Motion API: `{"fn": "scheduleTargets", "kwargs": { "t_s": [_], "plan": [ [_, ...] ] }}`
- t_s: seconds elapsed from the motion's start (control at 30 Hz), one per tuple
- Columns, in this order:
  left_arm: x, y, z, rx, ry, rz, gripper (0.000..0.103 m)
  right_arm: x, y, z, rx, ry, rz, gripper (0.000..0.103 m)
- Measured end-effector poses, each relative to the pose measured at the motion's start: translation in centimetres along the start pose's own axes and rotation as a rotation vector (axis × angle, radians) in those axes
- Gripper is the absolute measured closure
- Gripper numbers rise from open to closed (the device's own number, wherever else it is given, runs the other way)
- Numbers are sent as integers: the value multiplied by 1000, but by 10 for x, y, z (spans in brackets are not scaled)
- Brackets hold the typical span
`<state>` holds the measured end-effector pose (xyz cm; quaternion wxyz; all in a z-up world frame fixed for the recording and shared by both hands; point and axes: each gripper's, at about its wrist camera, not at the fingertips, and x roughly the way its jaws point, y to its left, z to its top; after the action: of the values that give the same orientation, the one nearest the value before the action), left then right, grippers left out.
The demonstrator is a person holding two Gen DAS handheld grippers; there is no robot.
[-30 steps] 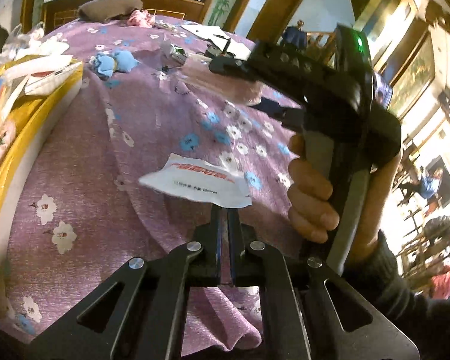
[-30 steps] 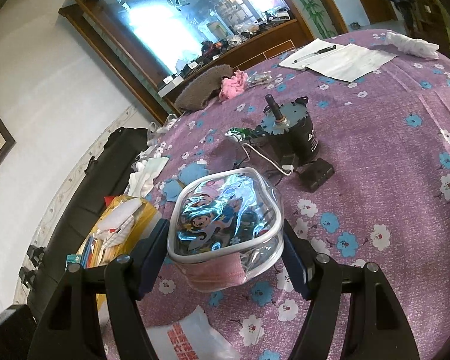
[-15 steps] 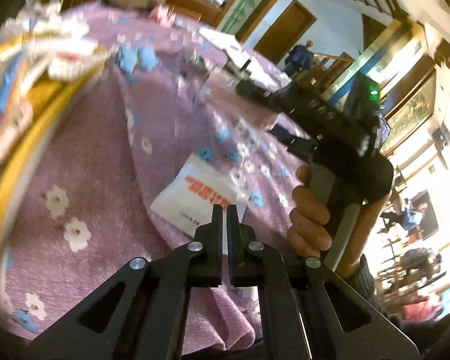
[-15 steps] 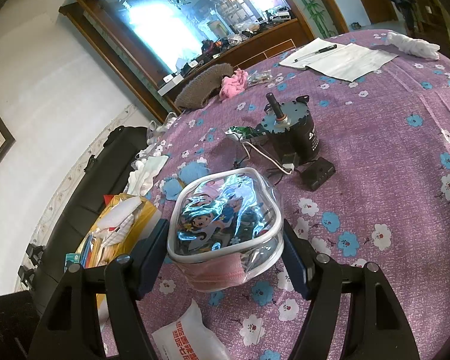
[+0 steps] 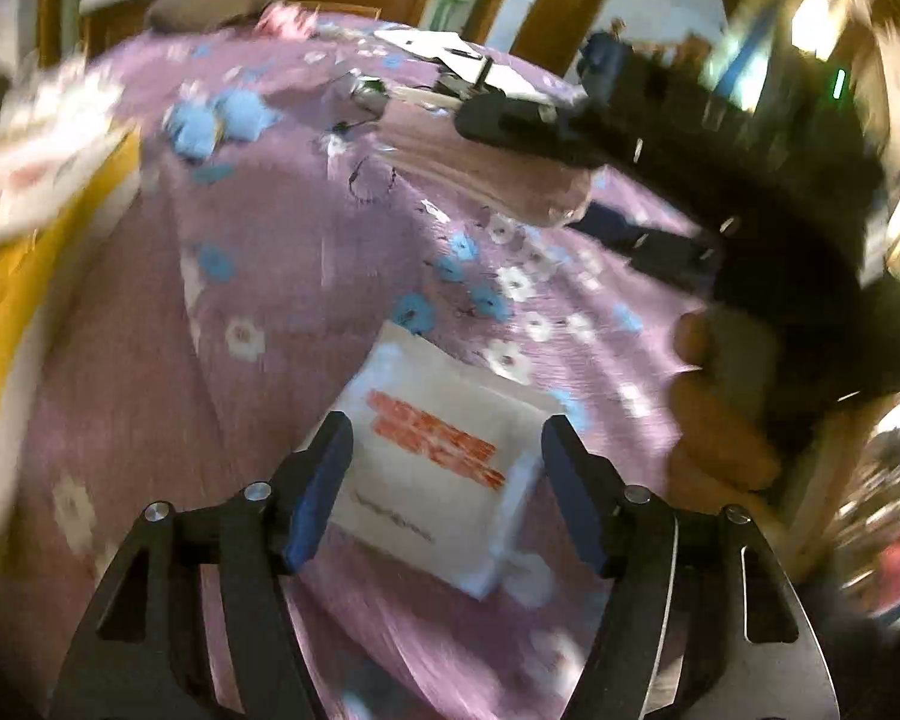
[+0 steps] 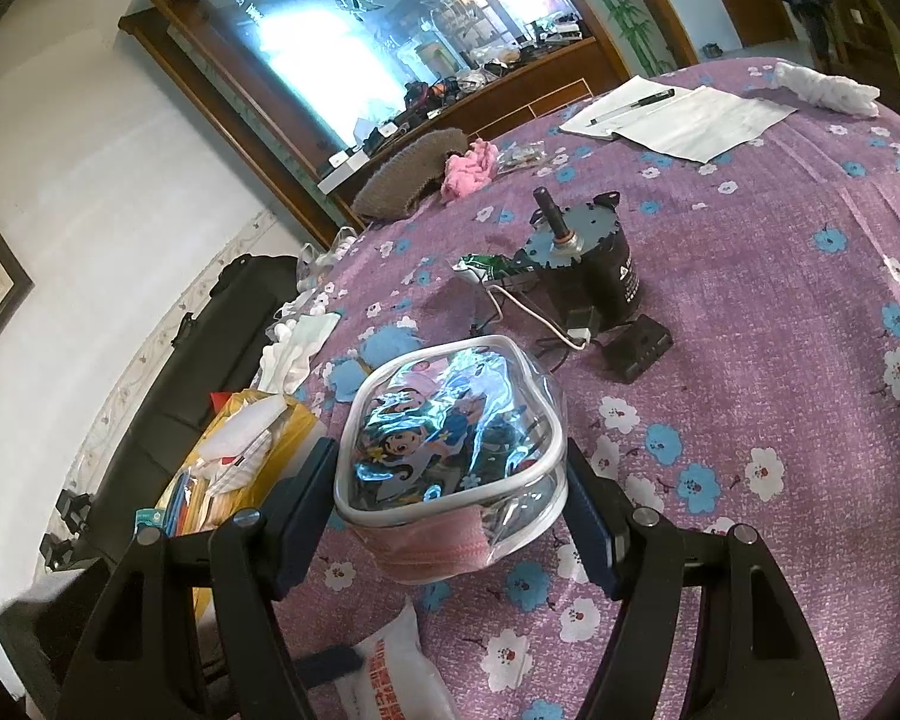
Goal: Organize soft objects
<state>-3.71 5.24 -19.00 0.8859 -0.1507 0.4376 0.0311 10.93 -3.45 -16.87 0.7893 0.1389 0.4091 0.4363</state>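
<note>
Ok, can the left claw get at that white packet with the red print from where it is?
Probably yes. The left claw is opening, and the white packet lies flat on the purple tablecloth between its fingers, with nothing on top. The picture is blurred, so contact is unclear.

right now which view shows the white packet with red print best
The left wrist view: the white packet lies whole on the purple cloth, though blurred. The right wrist view catches only its upper part at the bottom edge.
</note>
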Motion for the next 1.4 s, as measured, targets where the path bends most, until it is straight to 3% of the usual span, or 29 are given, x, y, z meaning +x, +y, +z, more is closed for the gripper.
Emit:
{"fn": "scheduleTargets", "kwargs": {
  "t_s": [0.03, 0.1, 0.2, 0.27, 0.4, 0.6, 0.7, 0.87, 1.13, 1.4],
  "plan": [
    [4, -5, 0, 52, -8, 59, 30, 0, 0, 0, 0, -1, -1, 32],
    [8, -9, -2, 93, -5, 77, 24, 0, -1, 0, 3, 1, 2, 33],
    [9, -14, -7, 165, 8, 99, 24, 0, -1, 1, 5, 3, 6, 33],
    [7, -12, -8, 163, 16, 92, 24, 0, -1, 1, 5, 2, 6, 33],
    [4, 3, -2, 63, 12, 38, 24, 0, -1, 1, 6, 3, 7, 33],
    [8, -19, -10, 168, -3, 164, 27, 0, -1, 1, 6, 3, 6, 33],
    [5, -14, -10, 158, -8, 161, 40, -1, -1, 0, 8, 3, 6, 33],
    [-2, -12, -15, 151, -10, 141, 46, -1, -1, 0, 7, 3, 5, 33],
    [-22, -11, -28, 112, -16, 110, 49, -2, 0, 1, 12, 5, 12, 33],
    [-52, 16, -26, -40, -78, 28, 50, -1, -1, 1, 12, 7, 12, 33]
  ]
}}
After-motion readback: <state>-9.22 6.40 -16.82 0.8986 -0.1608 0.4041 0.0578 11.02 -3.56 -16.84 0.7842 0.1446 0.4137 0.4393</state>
